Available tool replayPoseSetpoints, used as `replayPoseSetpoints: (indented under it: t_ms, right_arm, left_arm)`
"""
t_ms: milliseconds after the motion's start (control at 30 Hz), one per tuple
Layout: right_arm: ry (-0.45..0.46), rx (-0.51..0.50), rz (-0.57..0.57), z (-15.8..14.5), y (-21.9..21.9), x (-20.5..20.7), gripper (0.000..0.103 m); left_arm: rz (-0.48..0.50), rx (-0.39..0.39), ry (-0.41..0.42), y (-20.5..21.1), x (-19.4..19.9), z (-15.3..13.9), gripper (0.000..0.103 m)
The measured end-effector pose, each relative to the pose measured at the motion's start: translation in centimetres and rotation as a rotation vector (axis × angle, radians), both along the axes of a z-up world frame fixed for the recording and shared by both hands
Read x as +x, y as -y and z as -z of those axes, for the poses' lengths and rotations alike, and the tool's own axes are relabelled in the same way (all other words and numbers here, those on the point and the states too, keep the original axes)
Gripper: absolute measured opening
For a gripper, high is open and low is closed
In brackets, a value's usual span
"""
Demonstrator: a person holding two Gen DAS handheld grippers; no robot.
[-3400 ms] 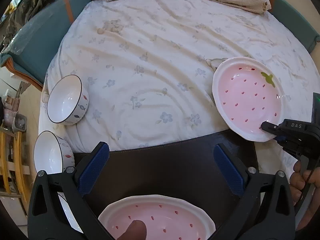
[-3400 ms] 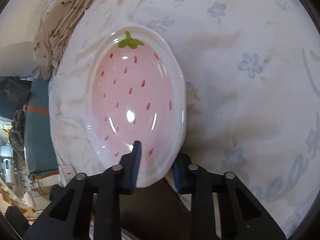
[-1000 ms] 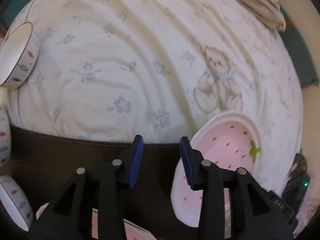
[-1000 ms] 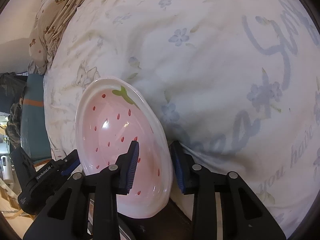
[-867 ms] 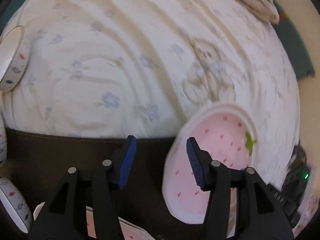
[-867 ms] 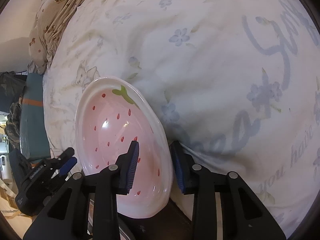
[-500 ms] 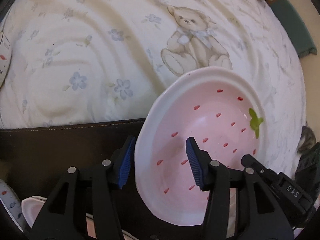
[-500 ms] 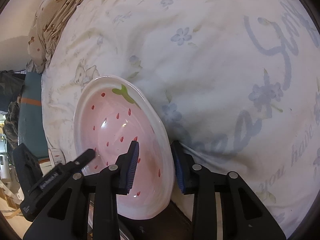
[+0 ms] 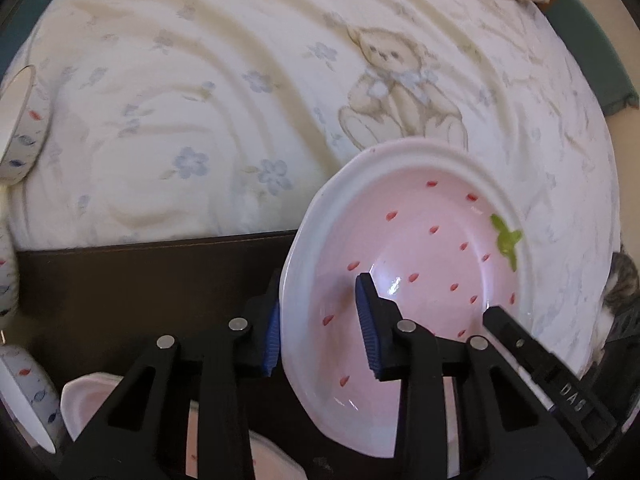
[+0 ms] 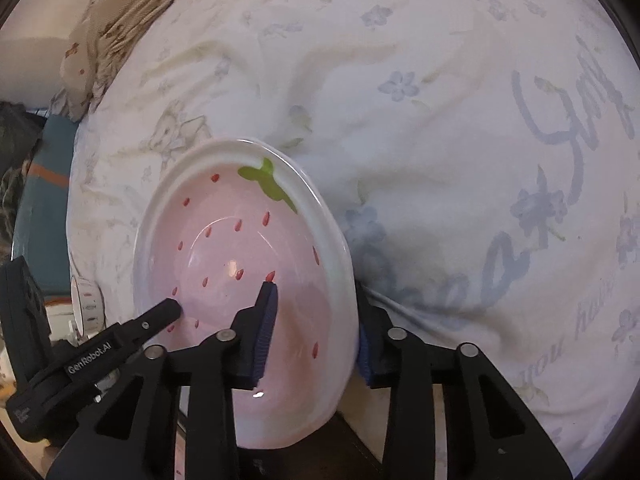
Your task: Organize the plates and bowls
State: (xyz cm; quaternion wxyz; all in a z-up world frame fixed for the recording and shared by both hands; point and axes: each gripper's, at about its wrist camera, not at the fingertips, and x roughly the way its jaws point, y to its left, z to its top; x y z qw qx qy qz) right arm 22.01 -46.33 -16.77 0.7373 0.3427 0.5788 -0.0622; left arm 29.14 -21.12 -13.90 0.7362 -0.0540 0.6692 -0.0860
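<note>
I have the strawberry plate (image 9: 420,264) caught from both sides and lifted at a tilt above the bed (image 9: 240,80). My right tongs (image 10: 316,320) are clenched on its right rim, one blue pad inside the pink well and the other pressed against the underside. My left tongs (image 9: 320,320) straddle the opposite rim, one pad (image 9: 368,320) over the pink inside, the other (image 9: 272,332) just outside the white edge; the pads look set close to the rim, but I cannot tell whether they are actually pinching it. In the left wrist view the right tongs' black finger shows just right of my own, lying across the plate's lower right edge. Beyond the plate, ahead of both tongs, the floral sheet with a teddy bear print (image 9: 396,92) fills the view. Below and left of the left tongs a second pink plate (image 9: 92,400) lies on the dark desk (image 9: 140,272), and patterned white bowls (image 9: 20,120) sit far left along the bed's edge.
</note>
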Motion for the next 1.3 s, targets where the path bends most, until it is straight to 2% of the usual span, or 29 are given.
replayPoseSetpoints:
  t_ms: [100, 167, 300, 467, 733, 867, 933, 1300]
  right_arm:
    - [0.022, 0.037, -0.028, -0.5, -0.5, -0.1, 0.037]
    - [0.042, 0.075, -0.029, -0.8, -0.7, -0.3, 0.032]
    - [0.083, 0.080, -0.053, -1.6, -2.0, -0.4, 0.016]
    - [0.110, 0.071, -0.085, -2.4, -4.0, -0.8, 0.016]
    - [0.192, 0.056, -0.167, -6.0, -7.1, -2.0, 0.016]
    - [0.222, 0.054, -0.206, -7.4, -9.0, -2.8, 0.016]
    - [0.226, 0.056, -0.230, -7.7, -10.3, -3.4, 0.016]
    - [0.193, 0.060, -0.329, -7.1, -16.4, -6.9, 0.016]
  left_arm:
    - [-0.006, 0.001, 0.017, -1.3, -0.2, -1.2, 0.030]
    - [-0.016, 0.006, 0.018, -2.5, -0.5, -1.9, 0.030]
    - [-0.056, -0.003, 0.020, -3.9, -1.2, -3.0, 0.030]
    - [-0.072, -0.006, 0.037, -4.4, -1.7, -3.9, 0.030]
    - [-0.092, -0.037, 0.065, -6.9, -4.2, -6.1, 0.030]
    - [-0.079, 0.009, 0.082, -8.6, -6.2, -7.0, 0.030]
    - [-0.090, 0.028, 0.084, -9.7, -7.2, -7.1, 0.030]
    - [-0.116, 0.026, 0.089, -15.5, -12.3, -7.0, 0.030]
